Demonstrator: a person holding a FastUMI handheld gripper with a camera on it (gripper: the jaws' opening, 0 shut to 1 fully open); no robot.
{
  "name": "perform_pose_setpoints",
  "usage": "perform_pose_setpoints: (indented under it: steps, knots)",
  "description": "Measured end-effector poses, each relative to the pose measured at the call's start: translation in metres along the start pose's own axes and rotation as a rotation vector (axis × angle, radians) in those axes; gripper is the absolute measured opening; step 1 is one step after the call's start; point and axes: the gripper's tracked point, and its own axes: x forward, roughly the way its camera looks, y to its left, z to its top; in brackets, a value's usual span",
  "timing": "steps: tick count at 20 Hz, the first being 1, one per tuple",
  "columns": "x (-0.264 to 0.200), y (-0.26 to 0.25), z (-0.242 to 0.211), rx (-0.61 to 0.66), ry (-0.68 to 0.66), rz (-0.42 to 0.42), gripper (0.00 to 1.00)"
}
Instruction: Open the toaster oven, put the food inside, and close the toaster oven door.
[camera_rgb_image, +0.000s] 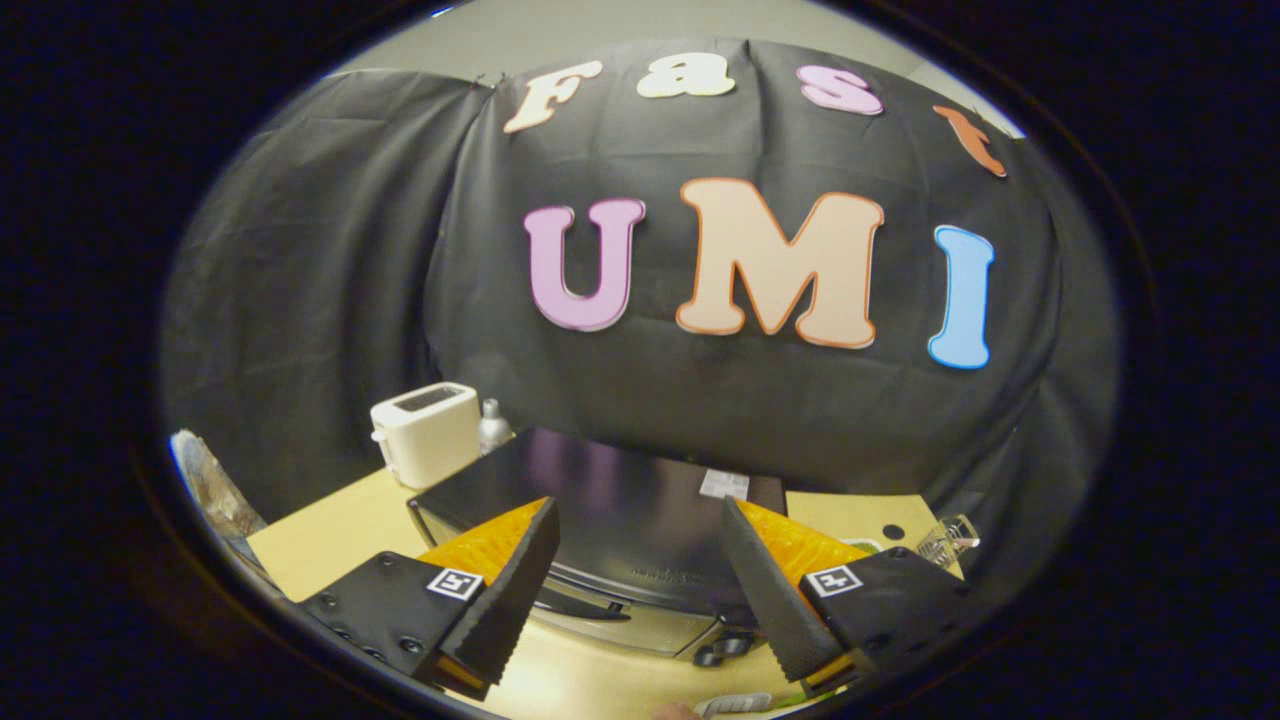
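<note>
Toaster oven (610, 520), a wide box with a dark glossy top and a silver front, sits on the pale yellow-tan wooden tabletop (340, 540) just ahead of and partly between the fingers, door seemingly shut with its dark bar handle (585, 605) low on the front face. Behind it to the left, well apart, stands a cream-white pop-up slot toaster (425, 430), with a small greyish bottle-like item (493, 425) just beside it, too small to identify. Off to the right, near the table's far edge, lies a small clear glass or plastic piece (950, 540). Closer in, the gripper (640, 590) hangs above the oven's front edge, fingers spread wide apart, gripping nothing. Food not identifiable with any confidence; a pale object (735, 703) below the fingers too cut off to name. Judged step: reaching down for the handle to pull the door open. Risks from here: descending too steeply and striking the glossy top rather than reaching the handle; closing on the handle off-centre, so it slips free as the door swings down; pulling hard enough to drag the whole oven across the smooth tabletop.
</note>
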Motion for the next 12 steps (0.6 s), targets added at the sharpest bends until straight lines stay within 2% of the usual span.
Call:
perform_pose_setpoints:
  steps: [6,12]
  knots:
    - [0.018,0.01,-0.049,-0.085,0.112,-0.024,1.0]
    - [0.011,0.012,-0.057,-0.019,0.132,-0.019,0.99]
